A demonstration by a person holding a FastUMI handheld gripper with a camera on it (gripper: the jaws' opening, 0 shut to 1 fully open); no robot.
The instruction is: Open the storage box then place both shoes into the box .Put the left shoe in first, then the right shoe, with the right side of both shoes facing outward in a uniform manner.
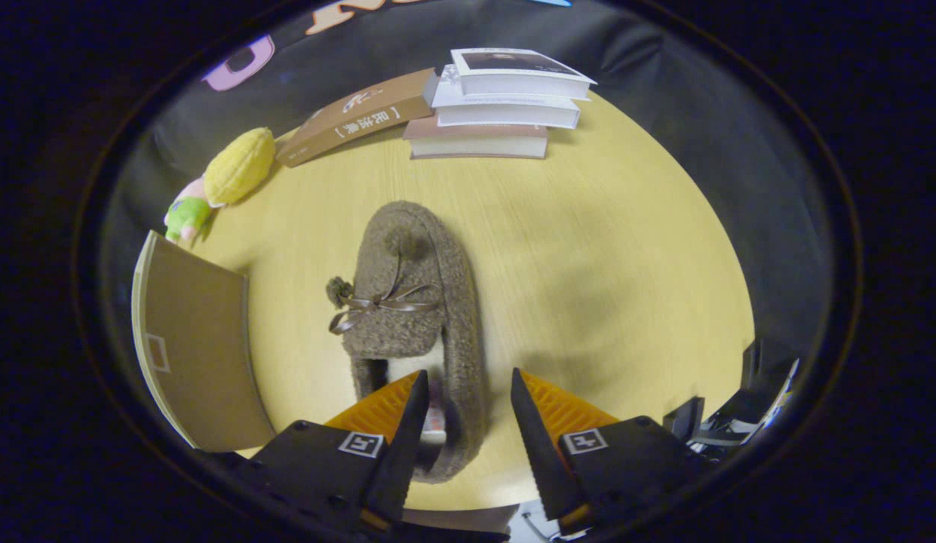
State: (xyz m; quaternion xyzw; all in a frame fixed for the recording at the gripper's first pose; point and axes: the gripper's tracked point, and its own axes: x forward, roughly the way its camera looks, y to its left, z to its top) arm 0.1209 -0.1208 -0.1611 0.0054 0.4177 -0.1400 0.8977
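Fleece slipper, brown and woolly with a thin ribbon bow across its upper, lies flat on the yellow counter, toe pointing away and heel end between the fingers of the gripper. The gripper is spread fairly wide and holds nothing; one finger sits over the shoe's opening, the other over bare counter just beside the heel wall. I judge the shoe light, soft and easily squashed, with a fuzzy surface unlikely to slip; the heel side wall, pinched from inside and outside, looks the firmest hold, while the bow is best left alone. Beside the shoe stands a brown cardboard panel, probably the storage box or its flap, though I cannot tell which, nor whether it is open. A plush toy lies near the far corner of that panel, and a stack of books sits at the far edge, well apart. Bare counter on the side away from the panel offers room to lift and swing.
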